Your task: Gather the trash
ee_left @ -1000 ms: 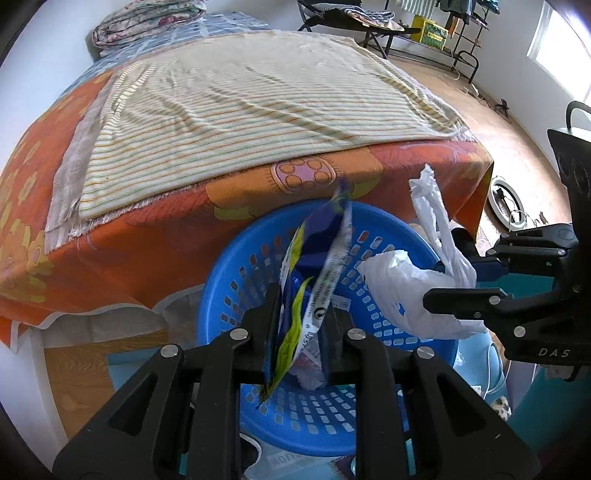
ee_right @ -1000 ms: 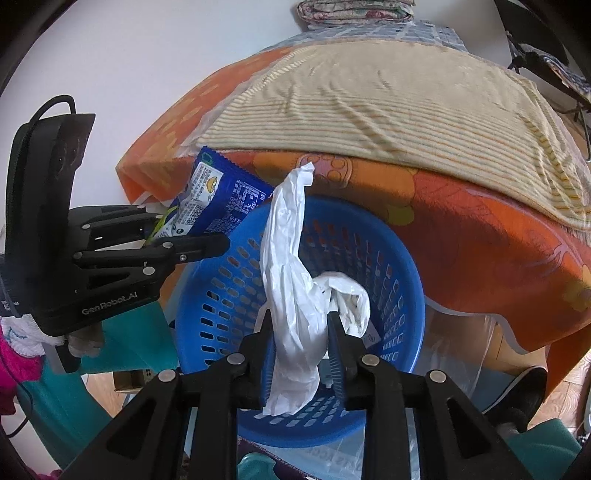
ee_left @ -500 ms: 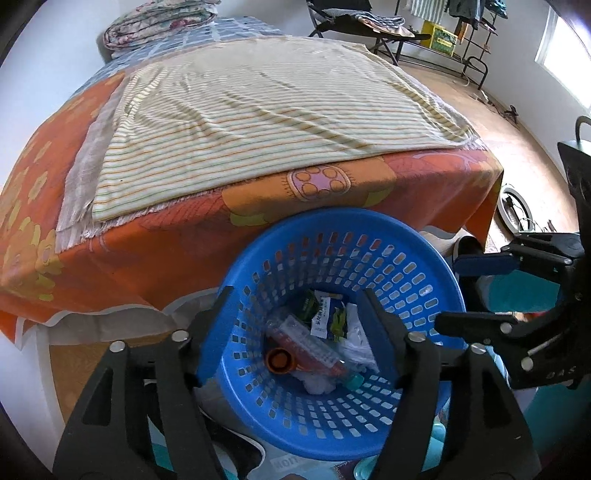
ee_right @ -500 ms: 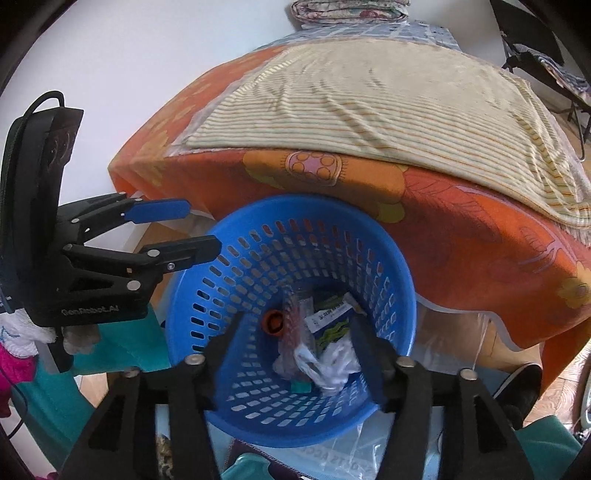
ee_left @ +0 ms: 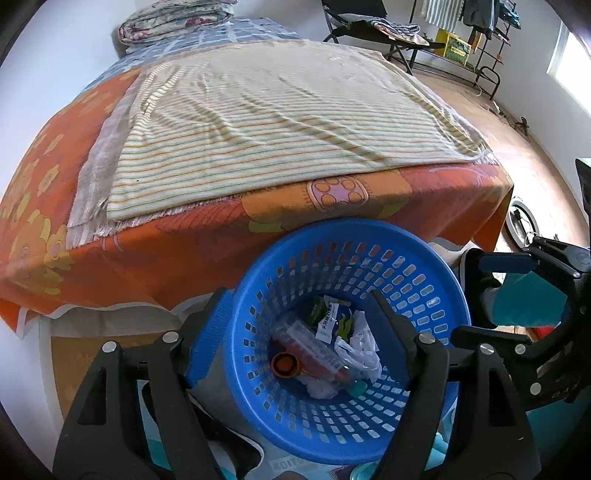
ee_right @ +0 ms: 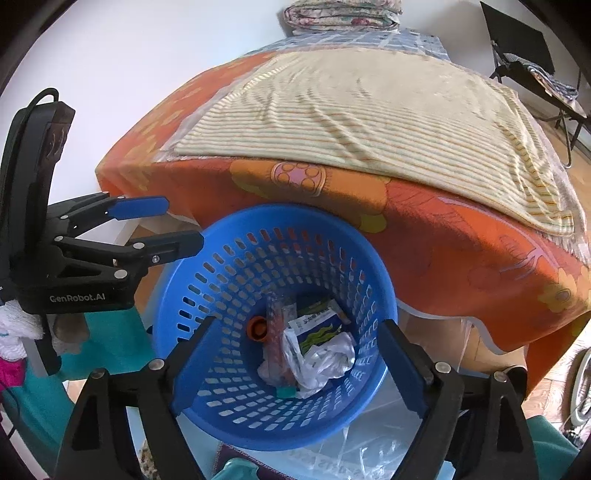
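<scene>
A big bed (ee_left: 258,155) fills the far half of the scene, draped in an orange flowered cover (ee_right: 461,251) with a striped cream blanket (ee_left: 288,122) spread on top. A folded quilt (ee_left: 173,18) sits at the far end. Near its foot stands the blue perforated basket (ee_left: 436,295), tilted toward the cameras. The left gripper (ee_left: 295,332) hangs over the basket's near rim, fingers spread wide and holding nothing. The right gripper (ee_right: 295,354) does the same, fingers wide apart and bare. Down in the basket's bottom lies the trash: a crumpled white plastic bag (ee_right: 325,358) on the right, a blue and green snack wrapper (ee_right: 317,325) just beyond it, a clear tube (ee_left: 314,347) with an orange cap (ee_left: 283,363) on the left, all touching in one heap.
</scene>
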A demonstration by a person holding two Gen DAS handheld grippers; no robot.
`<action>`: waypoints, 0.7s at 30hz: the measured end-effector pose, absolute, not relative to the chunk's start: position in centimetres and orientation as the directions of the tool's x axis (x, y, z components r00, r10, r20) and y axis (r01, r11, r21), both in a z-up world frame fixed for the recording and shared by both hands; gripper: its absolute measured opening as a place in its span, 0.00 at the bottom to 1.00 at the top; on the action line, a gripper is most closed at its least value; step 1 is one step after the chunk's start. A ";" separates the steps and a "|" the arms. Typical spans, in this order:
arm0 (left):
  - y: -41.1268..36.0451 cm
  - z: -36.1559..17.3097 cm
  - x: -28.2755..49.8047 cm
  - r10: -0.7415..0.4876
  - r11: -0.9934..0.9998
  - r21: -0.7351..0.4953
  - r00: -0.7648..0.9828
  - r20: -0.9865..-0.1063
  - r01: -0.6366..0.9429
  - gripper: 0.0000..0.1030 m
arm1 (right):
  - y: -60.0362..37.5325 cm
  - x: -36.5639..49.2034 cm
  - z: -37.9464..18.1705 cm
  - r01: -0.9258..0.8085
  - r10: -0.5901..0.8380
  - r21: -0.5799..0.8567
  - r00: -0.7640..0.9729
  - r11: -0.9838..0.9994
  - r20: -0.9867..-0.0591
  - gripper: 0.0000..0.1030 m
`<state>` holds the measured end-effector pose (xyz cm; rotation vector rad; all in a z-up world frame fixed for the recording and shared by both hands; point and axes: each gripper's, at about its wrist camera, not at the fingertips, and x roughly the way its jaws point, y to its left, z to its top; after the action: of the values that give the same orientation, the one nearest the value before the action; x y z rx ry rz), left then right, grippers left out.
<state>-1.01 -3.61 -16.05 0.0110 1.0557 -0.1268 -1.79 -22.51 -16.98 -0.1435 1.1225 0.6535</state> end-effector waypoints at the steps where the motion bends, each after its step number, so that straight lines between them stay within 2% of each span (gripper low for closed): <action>1: -3.6 -16.0 -1.0 -0.098 0.993 -0.052 0.487 -0.868 0.106 0.74 | -22.5 -1.8 -16.9 -0.552 0.408 0.204 0.276 0.808 -0.870 0.86; 11: -3.3 -15.1 -0.5 -0.095 0.995 -0.080 0.491 -0.866 0.052 0.76 | -22.6 -1.7 -15.7 -0.545 0.392 0.165 0.332 0.822 -0.858 0.86; 18: -3.8 -12.4 0.0 -0.078 0.997 -0.068 0.552 -0.830 0.040 0.76 | -23.0 -1.5 -14.0 -0.536 0.400 0.150 0.387 0.831 -0.831 0.86; 21: -3.9 -11.5 0.3 -0.066 0.998 -0.060 0.572 -0.818 0.029 0.81 | -23.2 -1.3 -13.2 -0.529 0.402 0.146 0.409 0.836 -0.820 0.86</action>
<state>0.34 -3.87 -11.52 -0.0416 0.9603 -0.0562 -1.28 -23.23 -13.21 -0.1443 0.9888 0.5887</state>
